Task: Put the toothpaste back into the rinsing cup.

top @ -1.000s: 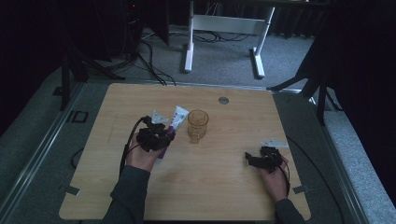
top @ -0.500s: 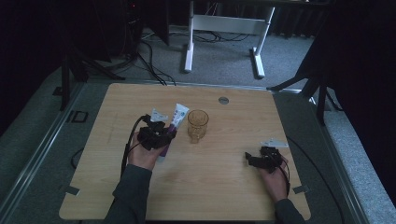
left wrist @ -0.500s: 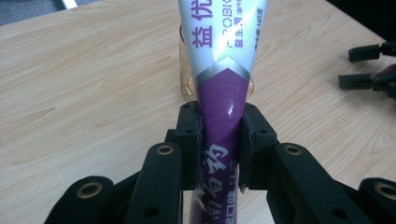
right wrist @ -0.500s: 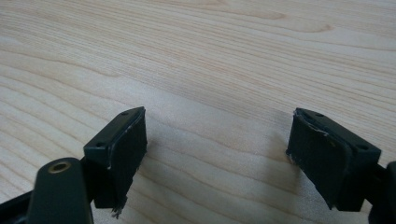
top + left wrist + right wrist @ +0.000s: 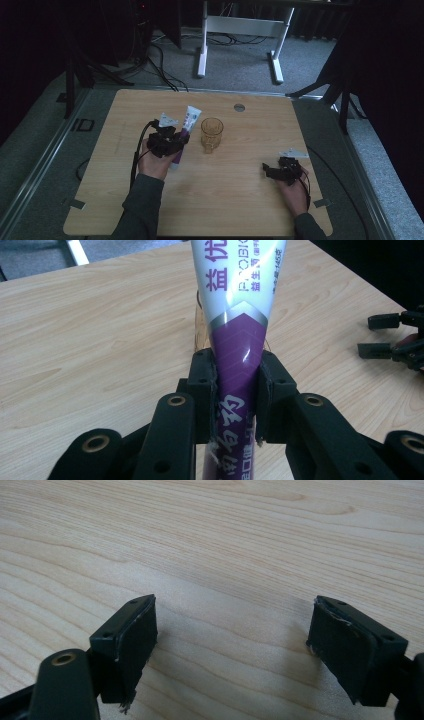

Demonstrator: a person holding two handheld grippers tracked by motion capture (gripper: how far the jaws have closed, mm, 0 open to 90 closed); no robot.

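Left gripper clamped on toothpaste tube; right gripper jaws apart

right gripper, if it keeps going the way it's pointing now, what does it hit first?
Most likely the table. The right gripper is open, angled down at bare wood, with nothing between its fingers. In the high view it points left across the table, and the glass sits farther back, apparently off that line.

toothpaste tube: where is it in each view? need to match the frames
High view: the purple-and-white toothpaste tube sits left of centre, clamped in the left hand-held gripper, beside the amber glass cup.
Left gripper view: centre, rising between the jaws.
Right gripper view: bare wood between open jaws.
Shared landmark: the light wooden tabletop.
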